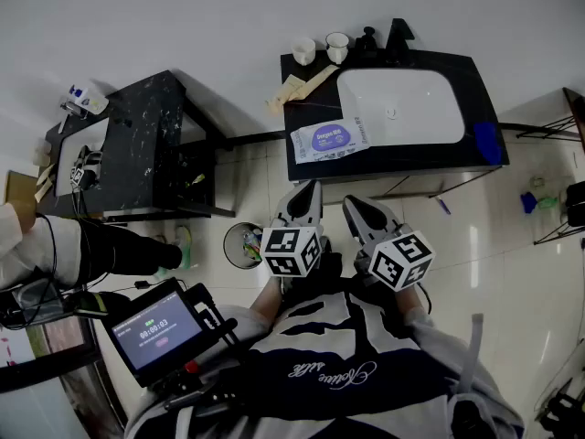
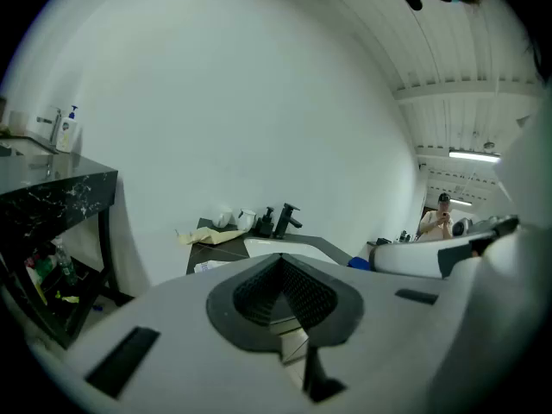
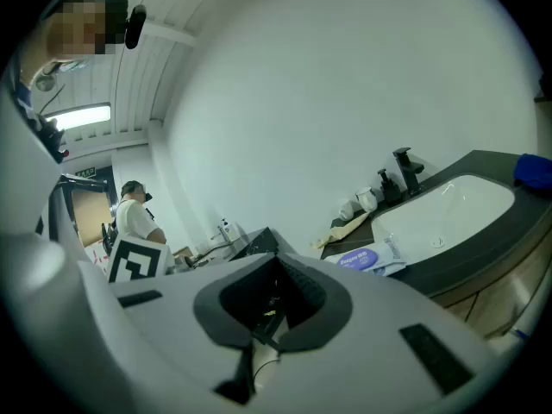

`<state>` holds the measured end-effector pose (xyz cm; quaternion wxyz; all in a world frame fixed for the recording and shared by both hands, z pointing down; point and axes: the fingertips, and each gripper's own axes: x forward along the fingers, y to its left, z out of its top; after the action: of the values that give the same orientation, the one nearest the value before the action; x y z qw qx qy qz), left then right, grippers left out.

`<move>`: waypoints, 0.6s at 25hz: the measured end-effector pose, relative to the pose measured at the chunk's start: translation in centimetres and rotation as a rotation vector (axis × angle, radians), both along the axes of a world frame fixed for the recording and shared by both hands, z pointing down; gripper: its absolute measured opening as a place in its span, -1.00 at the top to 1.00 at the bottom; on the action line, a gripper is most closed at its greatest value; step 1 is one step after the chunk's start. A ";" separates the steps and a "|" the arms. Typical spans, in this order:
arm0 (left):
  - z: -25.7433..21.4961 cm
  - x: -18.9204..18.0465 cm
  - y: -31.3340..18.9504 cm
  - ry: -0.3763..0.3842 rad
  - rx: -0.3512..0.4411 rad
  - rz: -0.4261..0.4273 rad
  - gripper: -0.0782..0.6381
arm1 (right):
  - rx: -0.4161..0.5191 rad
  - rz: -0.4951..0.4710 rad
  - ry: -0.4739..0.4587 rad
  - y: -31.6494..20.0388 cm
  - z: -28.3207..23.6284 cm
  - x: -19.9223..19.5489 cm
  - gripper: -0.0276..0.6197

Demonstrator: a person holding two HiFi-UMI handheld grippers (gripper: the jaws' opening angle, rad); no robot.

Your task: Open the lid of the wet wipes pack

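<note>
nearest, at the left, a small monitor (image 1: 155,327) with a lit screen sits by the person's dark shirt (image 1: 338,373).

just beyond the shirt both claws are held side by side, close to the body and over the tiled floor (image 1: 475,236). the left gripper (image 1: 306,198) is on the left and the right gripper (image 1: 362,210) on the right, each with its marker cube toward the person. in the left gripper view the left gripper (image 2: 281,261) has its jaws drawn together to a point, nothing between them. the right gripper view shows the same of the right gripper (image 3: 274,261): jaws together, holding nothing.

a round bin (image 1: 245,243) stands on the floor just left of the left gripper.

farther on is a dark counter (image 1: 306,167) with a white sink (image 1: 402,105) set in it. the wet wipes pack (image 1: 329,139) lies flat on the counter's near left part, just left of the sink, well apart from both claws, its blue label up. whether its lid is shut i cannot tell. the right gripper view also catches the pack (image 3: 362,259) beside the basin.

behind the pack a beige cloth (image 1: 297,88) hangs over the counter's far left corner. along the far edge stand two cups (image 1: 303,50), a dark dispenser (image 1: 367,40) and a black faucet (image 1: 398,35).

far left stands a black marble table (image 1: 137,144).
</note>
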<state>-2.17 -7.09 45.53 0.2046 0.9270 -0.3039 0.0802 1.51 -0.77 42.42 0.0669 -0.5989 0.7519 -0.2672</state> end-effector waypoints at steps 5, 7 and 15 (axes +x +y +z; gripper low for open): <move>2.7 0.3 -1.0 -0.018 -0.079 -0.002 0.79 | 0.006 0.013 -0.018 -0.8 0.1 1.3 0.92; 4.3 1.1 -3.2 -0.036 -0.127 -0.018 0.79 | -0.008 0.010 -0.035 -2.8 0.6 2.8 0.92; 9.2 3.3 -7.6 -0.113 -0.223 -0.113 0.79 | -0.079 -0.080 0.061 -7.8 3.9 7.3 0.92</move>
<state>1.09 -14.74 54.74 0.2932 0.8738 -0.3560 0.1541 8.78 -8.59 46.35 0.0093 -0.5786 0.7657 -0.2808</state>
